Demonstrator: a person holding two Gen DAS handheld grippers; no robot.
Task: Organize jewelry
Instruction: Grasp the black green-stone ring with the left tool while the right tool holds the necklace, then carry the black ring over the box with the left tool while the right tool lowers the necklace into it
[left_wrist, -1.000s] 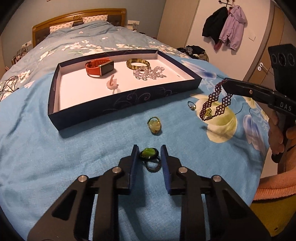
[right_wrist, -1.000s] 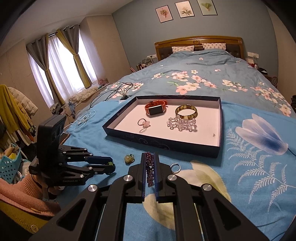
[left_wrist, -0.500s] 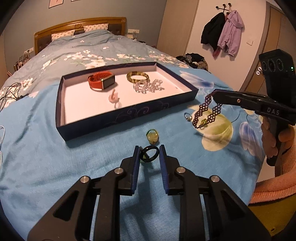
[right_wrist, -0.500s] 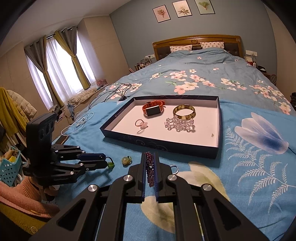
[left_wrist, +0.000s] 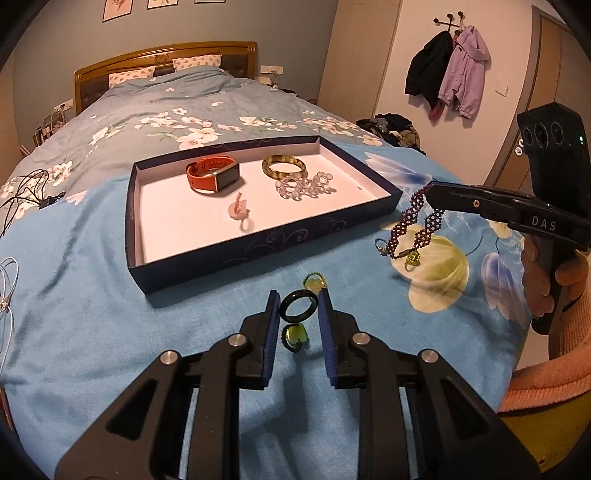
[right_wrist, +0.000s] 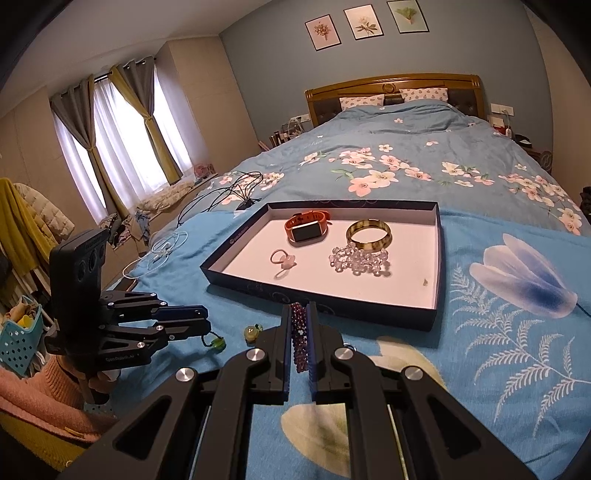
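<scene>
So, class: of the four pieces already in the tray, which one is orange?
The watch at the tray's far left; the bangle is olive-gold, the beads clear, the ring pale pink.

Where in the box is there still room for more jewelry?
The tray is bare along its near edge and its right side. Crowded at the back: orange watch, bangle, clear beads. The pink ring sits mid-left.

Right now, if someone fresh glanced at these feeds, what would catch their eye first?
Probably the dark blue tray on the blue bedspread, holding an orange watch, a bangle, a heap of clear beads and a pink ring. Next, the two loads in mid-air: the left gripper pinches a black ring with a green stone hanging below, and the right gripper dangles a purple beaded bracelet just off the tray's near corner.
</scene>
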